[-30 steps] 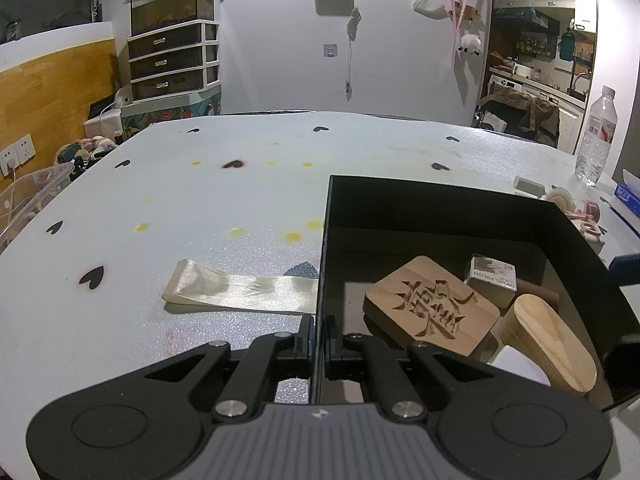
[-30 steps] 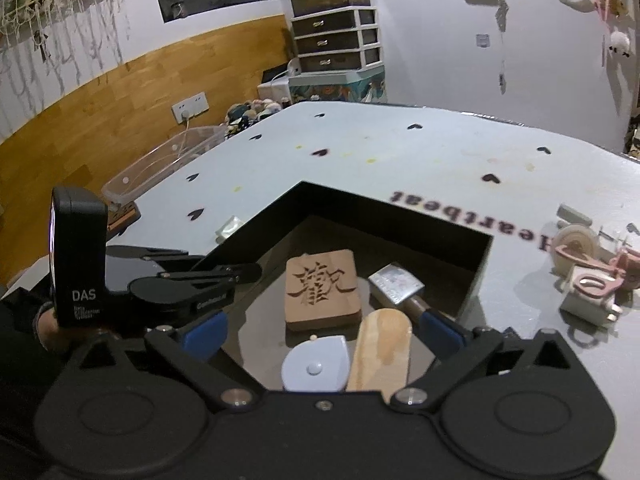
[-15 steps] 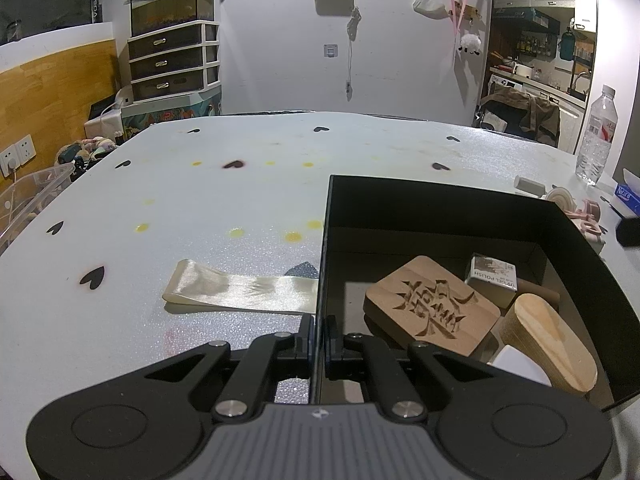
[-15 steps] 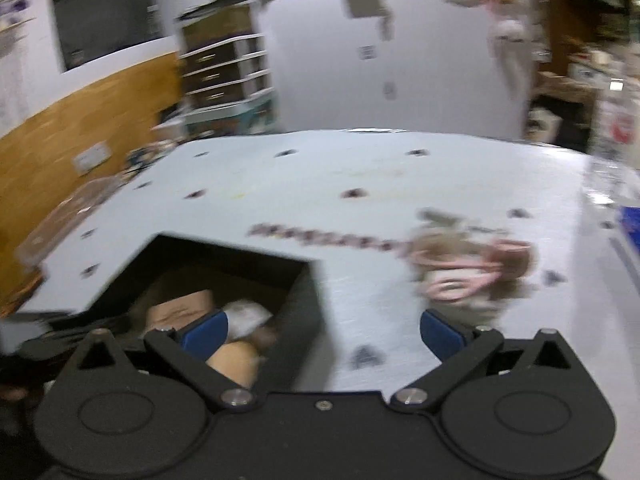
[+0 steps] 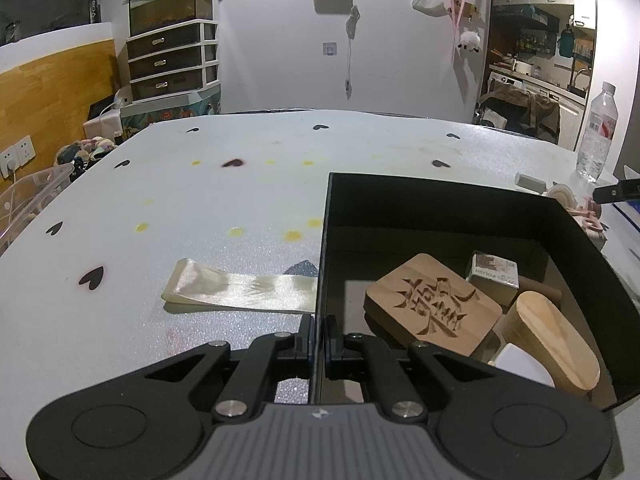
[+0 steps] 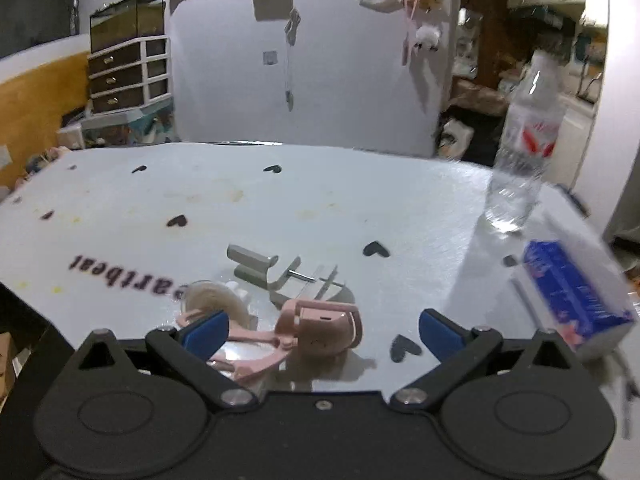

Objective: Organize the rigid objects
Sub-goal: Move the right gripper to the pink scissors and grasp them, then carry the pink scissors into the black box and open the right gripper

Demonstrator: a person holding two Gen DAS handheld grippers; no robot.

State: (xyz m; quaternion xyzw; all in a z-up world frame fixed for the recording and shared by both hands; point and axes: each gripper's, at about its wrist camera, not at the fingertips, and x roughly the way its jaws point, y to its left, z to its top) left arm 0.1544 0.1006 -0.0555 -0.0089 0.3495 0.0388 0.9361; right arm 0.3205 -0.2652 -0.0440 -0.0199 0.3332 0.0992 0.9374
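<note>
A black box (image 5: 400,200) stands on the white table, and my left gripper (image 5: 319,328) is shut on its left wall. Inside lie a carved wooden block (image 5: 432,304), a small labelled carton (image 5: 494,276), an oval wooden piece (image 5: 552,336) and a white item (image 5: 520,368). To the right of the box, my right gripper (image 6: 322,332) is open just above a pink clip-like tool (image 6: 328,328), which sits between its blue pads (image 6: 204,330) without touching them. A tape roll (image 6: 212,300) and a grey metal piece (image 6: 252,266) lie beside it.
A water bottle (image 6: 520,152) stands at the table's right edge, with a blue packet (image 6: 572,296) nearer me. A cream ribbon strip (image 5: 240,288) lies left of the box. A clear plastic bin (image 5: 24,200) sits off the table's left side.
My right gripper has swung right, from over the box to the pink tool and tape roll on the table. The left gripper has stayed on the box wall.
</note>
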